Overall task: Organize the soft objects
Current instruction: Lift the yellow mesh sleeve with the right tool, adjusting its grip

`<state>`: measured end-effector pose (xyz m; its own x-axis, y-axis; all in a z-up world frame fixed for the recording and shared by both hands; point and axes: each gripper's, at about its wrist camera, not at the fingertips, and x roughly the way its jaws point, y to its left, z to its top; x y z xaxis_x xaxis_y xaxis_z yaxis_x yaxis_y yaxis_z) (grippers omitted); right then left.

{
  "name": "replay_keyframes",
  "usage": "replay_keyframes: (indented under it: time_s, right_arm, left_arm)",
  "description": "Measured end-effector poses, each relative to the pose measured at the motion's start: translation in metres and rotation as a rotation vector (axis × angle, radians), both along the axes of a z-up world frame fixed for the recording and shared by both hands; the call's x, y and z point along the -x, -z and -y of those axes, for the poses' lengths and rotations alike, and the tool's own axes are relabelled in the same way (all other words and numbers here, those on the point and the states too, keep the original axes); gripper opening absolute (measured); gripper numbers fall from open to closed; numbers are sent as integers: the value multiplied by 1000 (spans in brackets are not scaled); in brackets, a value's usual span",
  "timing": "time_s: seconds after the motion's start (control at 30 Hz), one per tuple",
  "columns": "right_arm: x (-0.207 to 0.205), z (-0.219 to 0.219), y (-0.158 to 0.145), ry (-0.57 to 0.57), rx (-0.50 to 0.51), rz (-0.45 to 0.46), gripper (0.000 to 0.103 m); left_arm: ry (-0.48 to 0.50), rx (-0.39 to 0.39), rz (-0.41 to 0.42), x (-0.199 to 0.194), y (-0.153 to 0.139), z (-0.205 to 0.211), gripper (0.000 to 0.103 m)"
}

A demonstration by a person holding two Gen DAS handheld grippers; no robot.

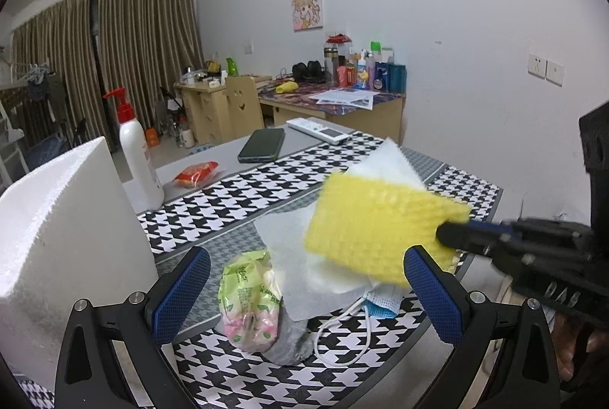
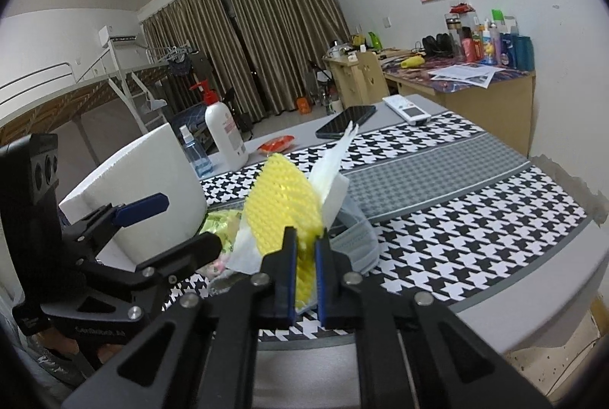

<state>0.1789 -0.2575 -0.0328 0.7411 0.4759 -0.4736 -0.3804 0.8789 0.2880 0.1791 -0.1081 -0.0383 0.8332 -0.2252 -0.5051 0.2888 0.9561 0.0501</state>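
**Trainee:** Where do things stand for you right now?

**Coach:** Your right gripper (image 2: 305, 249) is clamped narrow on one edge of the yellow sponge cloth (image 1: 377, 222), and a white sheet (image 1: 388, 161) has come up behind it. Both hang in the air above the heap of soft things on the houndstooth table runner (image 2: 456, 218). Your left gripper (image 1: 306, 289) stands wide with nothing between its blue pads (image 1: 179, 291), low over the green and pink packet (image 1: 247, 302).

**Trainee:** What is under the cloth?

**Coach:** More white sheets (image 1: 304, 272), a blue face mask (image 1: 380, 300) with its white ear loop (image 1: 338, 336) trailing out, and a grey lump under the packet that I cannot identify.

**Trainee:** How do you do this step well?

**Coach:** You hold only an edge, so I judge the cloth will droop and swing. Lift straight and slowly until it clears the heap. Check whether the white sheet is pinched with it or merely clinging; from the right wrist view I cannot tell. If you want only the cloth, use your open left gripper to steady the sheets below.

**Trainee:** And where does it go?

**Coach:** The white foam box (image 1: 64, 218) stands just beside the heap on your left, so I take it as the likely place. Keep the cloth away from the pump bottle (image 1: 137, 161) and the phone (image 1: 262, 144) as you carry it across.
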Motion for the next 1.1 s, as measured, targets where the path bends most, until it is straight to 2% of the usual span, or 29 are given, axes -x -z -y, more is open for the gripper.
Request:
replay_keyframes:
  time_s: [0.2, 0.27, 0.33, 0.4, 0.83, 1.1]
  right_arm:
    - [-4, -14, 16, 23, 102, -32, 14]
    - [-7, -15, 19, 52, 139, -43, 24]
    - [-7, -13, 19, 87, 168, -33, 48]
    - [-5, -11, 16, 98, 176, 0, 60]
    - [-21, -31, 10, -65, 168, 25, 60]
    - [-42, -45, 28, -125, 220, -37, 60]
  left_arm:
    - [-10, -9, -8, -3, 3, -2, 102]
    - [-9, -10, -12, -4, 5, -3, 102]
    - [-11, -11, -10, -4, 5, -4, 102]
    - [-13, -9, -13, -5, 6, -5, 102]
    - [-8, -12, -16, -5, 6, -15, 102]
    - [-4, -16, -32, -7, 10, -16, 102]
